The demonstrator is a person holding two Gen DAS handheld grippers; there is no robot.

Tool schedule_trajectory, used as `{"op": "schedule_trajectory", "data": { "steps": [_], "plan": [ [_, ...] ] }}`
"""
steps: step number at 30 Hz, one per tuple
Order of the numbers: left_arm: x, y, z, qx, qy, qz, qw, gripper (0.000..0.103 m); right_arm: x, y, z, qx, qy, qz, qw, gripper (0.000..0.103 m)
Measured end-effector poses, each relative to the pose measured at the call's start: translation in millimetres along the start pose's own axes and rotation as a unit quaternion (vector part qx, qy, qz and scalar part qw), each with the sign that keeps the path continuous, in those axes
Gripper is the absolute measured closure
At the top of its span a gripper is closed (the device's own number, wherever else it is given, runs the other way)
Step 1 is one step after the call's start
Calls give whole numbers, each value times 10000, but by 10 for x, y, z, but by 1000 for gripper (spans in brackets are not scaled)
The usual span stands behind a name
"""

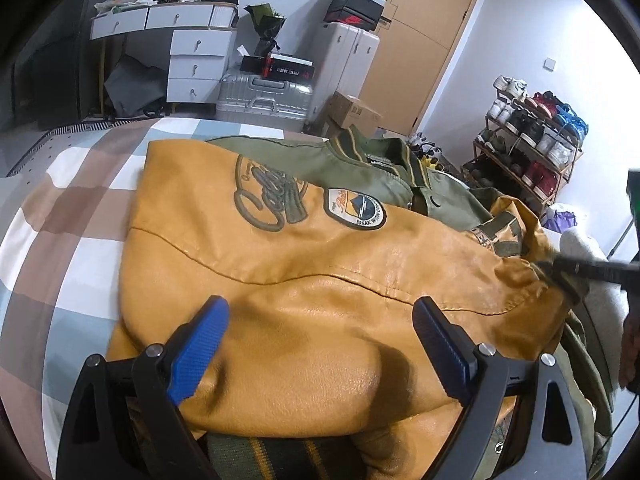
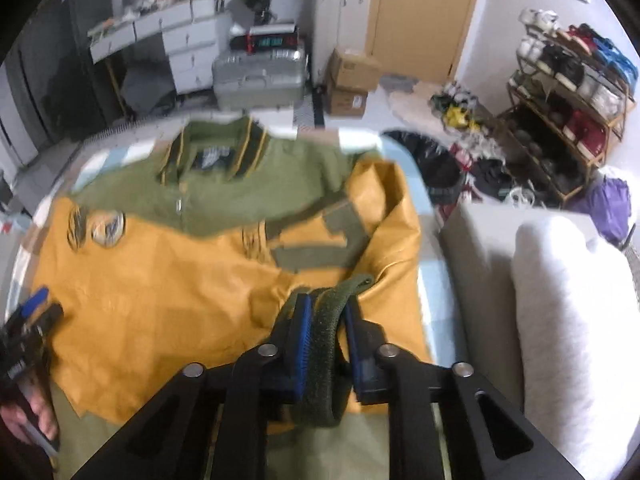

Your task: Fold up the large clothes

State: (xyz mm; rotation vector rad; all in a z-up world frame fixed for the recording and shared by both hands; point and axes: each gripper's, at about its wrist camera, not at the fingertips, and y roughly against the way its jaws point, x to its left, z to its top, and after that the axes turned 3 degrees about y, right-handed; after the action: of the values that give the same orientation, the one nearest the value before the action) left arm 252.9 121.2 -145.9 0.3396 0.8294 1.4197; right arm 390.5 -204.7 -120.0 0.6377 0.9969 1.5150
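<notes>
Right gripper (image 2: 326, 344) had its jaws pinched on the jacket's green ribbed cuff (image 2: 325, 344), likely to carry that sleeve inward, while left gripper (image 1: 320, 344) hung wide open, empty, over the jacket (image 1: 304, 272) spread on the bed (image 1: 60, 216).

Both wrist views close above jacket (image 1: 320, 280)

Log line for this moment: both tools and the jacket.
left tool: open, over yellow sleeve | right tool: shut on green cuff | jacket: flat on bed, sleeves folded across front
</notes>
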Motion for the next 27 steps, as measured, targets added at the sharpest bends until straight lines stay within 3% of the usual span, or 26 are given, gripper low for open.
{"op": "schedule_trajectory", "data": {
  "steps": [2,6,10,15,17,19,22,27],
  "plan": [
    [0,-4,2,10,-7,25,10000,13,-4,-81,-88,212,-7,230,9995,63],
    [-4,46,3,-119,11,92,9999,13,-123,-115,-177,411,-353,806,9953,62],
    [-12,191,4,-536,22,103,9985,13,-153,-148,-206,657,-455,738,9941,63],
    [-25,349,27,-1040,-18,338,9940,13,283,196,-269,-89,606,-12,9981,71],
    [-19,387,31,-1195,0,502,9916,13,390,267,-310,-390,943,26,9948,75],
    [-25,402,37,-1289,-16,593,9899,13,391,249,-304,-400,942,-54,9947,93],
    [-37,377,58,-1294,-37,579,9899,13,312,300,-204,-541,788,26,9954,96],
    [11,414,47,-1422,23,713,9873,13,406,585,63,-1153,1201,-436,9851,97]
  ]
}}
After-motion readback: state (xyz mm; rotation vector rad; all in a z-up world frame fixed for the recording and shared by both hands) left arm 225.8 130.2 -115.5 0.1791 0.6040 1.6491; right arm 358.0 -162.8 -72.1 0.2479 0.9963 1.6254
